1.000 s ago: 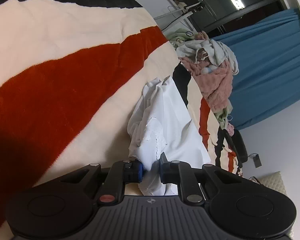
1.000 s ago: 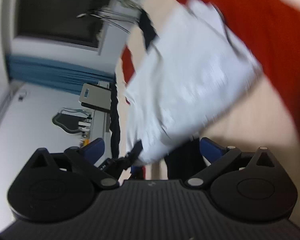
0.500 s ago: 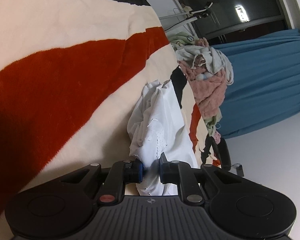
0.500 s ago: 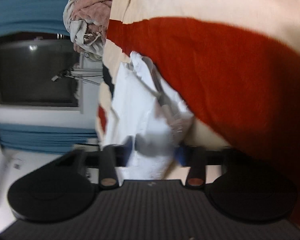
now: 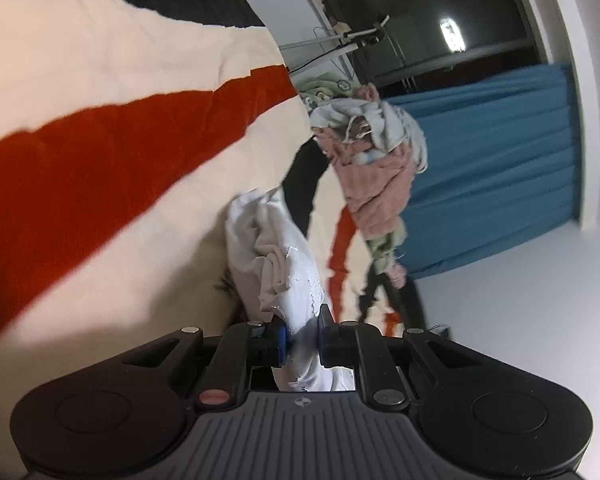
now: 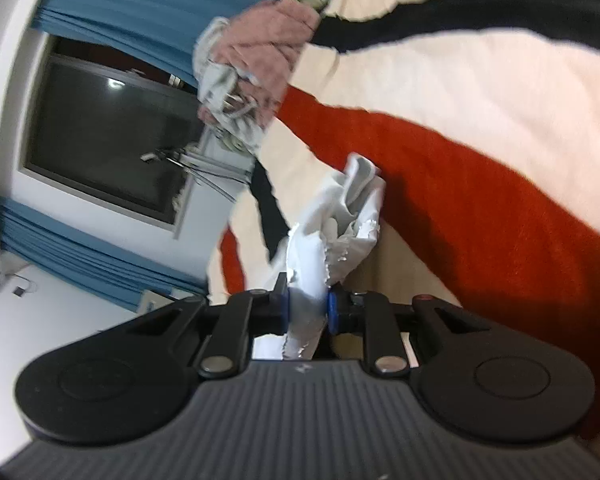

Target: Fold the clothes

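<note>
Bunching between both grippers, the white garment (image 5: 276,252) sits crumpled on the striped blanket (image 5: 112,148), over the cream band beside the wide red stripe. Frayed, lacy edge visible near the pinch points in both views. Left gripper (image 5: 302,334) is clamped on one part of the white garment, cloth squeezed between its blue pads, rest of the fabric trailing forward onto the blanket. Right gripper (image 6: 306,306) grasps another part of the same garment (image 6: 340,216); its jaws have just been closing, cloth pressed between the pads, a strip hanging down behind them. Garment looks partly lifted off the blanket near the pads, hard to tell how far.

Striped blanket (image 6: 460,92) has cream, red and black bands and covers the whole work surface. Beyond the garment, at the blanket's far edge, a pile of clothes (image 5: 376,164): pink towel-like piece, grey-white and pale green items mixed in. Behind the pile, blue curtain (image 5: 492,160) and a dark window (image 6: 108,128) with a light reflection. A metal rack (image 5: 332,40) near the window, details too small to tell. Right wrist view slightly blurred.
</note>
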`<state>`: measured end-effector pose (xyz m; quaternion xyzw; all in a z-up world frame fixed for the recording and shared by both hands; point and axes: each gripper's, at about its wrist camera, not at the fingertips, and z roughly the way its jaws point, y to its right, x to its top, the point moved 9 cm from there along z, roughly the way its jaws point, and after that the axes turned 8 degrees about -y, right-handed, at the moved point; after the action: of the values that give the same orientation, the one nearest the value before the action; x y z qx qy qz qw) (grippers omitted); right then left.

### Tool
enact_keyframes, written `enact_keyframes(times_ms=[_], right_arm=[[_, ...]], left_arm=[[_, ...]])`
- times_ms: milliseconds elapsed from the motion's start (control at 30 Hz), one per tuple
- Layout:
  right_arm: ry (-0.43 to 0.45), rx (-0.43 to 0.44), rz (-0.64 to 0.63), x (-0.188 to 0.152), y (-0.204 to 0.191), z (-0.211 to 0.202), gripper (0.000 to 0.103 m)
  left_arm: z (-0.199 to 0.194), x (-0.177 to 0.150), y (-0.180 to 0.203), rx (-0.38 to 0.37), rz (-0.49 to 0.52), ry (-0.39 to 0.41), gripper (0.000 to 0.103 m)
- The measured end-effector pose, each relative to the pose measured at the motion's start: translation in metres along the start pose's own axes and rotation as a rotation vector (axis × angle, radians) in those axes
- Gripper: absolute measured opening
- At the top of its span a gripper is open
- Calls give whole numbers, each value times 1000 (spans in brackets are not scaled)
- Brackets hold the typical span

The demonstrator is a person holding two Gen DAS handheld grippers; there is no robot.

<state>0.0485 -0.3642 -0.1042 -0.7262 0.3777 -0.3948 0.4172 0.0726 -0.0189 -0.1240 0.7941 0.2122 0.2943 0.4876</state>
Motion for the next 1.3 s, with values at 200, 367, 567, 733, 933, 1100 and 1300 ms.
enact_keyframes(times_ms=[200,367,567,733,933,1100,1300], right_arm=[[58,45,-39,36,-35,-51,21],[60,34,-21,101,-56,-80,21],[85,-77,14,195,-41,-66,21],[149,-147,-26,283,-34,-20,21],[294,-107,-198,398,-63,18,21],[290,-205,-305,401,-15,55,21],[55,-469,-216,332,118,111,21]], left_arm=[[-2,-16,62,-62,10,-59,15],[41,-23,135,-53,71,-159,15],[158,-26,207,85,165,-267,15],[281,-15,263,140,265,-290,15],[389,-4,335,15,458,-214,15],[453,-21,295,32,553,-192,15],[476,-60,171,161,568,-377,15]])
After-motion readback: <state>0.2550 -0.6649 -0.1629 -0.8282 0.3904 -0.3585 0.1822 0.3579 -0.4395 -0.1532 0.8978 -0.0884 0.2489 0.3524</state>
